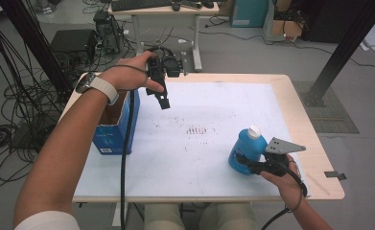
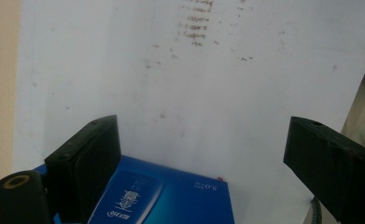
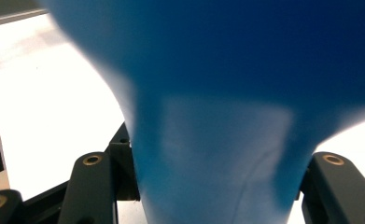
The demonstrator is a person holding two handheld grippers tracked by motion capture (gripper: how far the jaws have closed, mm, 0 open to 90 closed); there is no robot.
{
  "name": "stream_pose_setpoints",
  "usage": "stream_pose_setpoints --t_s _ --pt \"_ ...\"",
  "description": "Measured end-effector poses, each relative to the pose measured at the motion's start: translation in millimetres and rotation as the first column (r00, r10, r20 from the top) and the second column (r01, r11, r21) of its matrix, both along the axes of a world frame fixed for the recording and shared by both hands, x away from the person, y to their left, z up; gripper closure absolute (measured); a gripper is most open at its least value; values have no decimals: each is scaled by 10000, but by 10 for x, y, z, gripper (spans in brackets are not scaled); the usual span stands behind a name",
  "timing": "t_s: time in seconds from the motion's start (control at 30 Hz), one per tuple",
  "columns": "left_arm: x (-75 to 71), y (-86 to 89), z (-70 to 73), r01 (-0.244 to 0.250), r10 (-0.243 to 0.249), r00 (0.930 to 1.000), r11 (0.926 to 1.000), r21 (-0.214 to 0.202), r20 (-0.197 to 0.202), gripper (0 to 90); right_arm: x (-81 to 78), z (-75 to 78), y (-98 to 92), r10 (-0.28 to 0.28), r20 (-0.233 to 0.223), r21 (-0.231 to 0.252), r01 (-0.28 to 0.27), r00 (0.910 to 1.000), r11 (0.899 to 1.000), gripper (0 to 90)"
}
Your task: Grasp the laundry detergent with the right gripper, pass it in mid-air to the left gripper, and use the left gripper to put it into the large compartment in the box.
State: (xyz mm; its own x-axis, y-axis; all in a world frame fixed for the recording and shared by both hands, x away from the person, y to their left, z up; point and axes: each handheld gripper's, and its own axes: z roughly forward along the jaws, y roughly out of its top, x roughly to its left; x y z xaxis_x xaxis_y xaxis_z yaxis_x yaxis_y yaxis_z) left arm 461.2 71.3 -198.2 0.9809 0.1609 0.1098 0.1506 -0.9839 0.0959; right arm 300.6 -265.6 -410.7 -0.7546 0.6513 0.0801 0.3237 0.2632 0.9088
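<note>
A blue bottle [image 1: 246, 147] with a white cap [image 1: 254, 131] stands on the white sheet at the table's right front. My right gripper [image 1: 246, 163] is shut on its lower body, coming in from the front. In the right gripper view the bottle [image 3: 217, 116] is a close blue blur, pinched between the two jaws. My left gripper [image 1: 163, 98] hangs above the table's back left, its jaws pointing down. In the left gripper view that gripper [image 2: 203, 158] is open with nothing held. A blue box [image 2: 171, 200] lies below its left jaw.
The blue cardboard box [image 1: 114, 125], open at the top, stands at the table's left edge under my left forearm. The white sheet [image 1: 209, 110] carries brown smudges [image 1: 197, 129] at its middle. Cables, equipment and a desk [image 1: 163, 12] lie beyond the table.
</note>
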Motion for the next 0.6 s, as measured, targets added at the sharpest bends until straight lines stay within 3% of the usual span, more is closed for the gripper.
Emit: stream_pose_setpoints --t_s 0.6 --pt "-1 -5 -14 21 -21 10000 10000 -27 3 114 3 1 0 30 -10 -3 -30 10000 10000 422"
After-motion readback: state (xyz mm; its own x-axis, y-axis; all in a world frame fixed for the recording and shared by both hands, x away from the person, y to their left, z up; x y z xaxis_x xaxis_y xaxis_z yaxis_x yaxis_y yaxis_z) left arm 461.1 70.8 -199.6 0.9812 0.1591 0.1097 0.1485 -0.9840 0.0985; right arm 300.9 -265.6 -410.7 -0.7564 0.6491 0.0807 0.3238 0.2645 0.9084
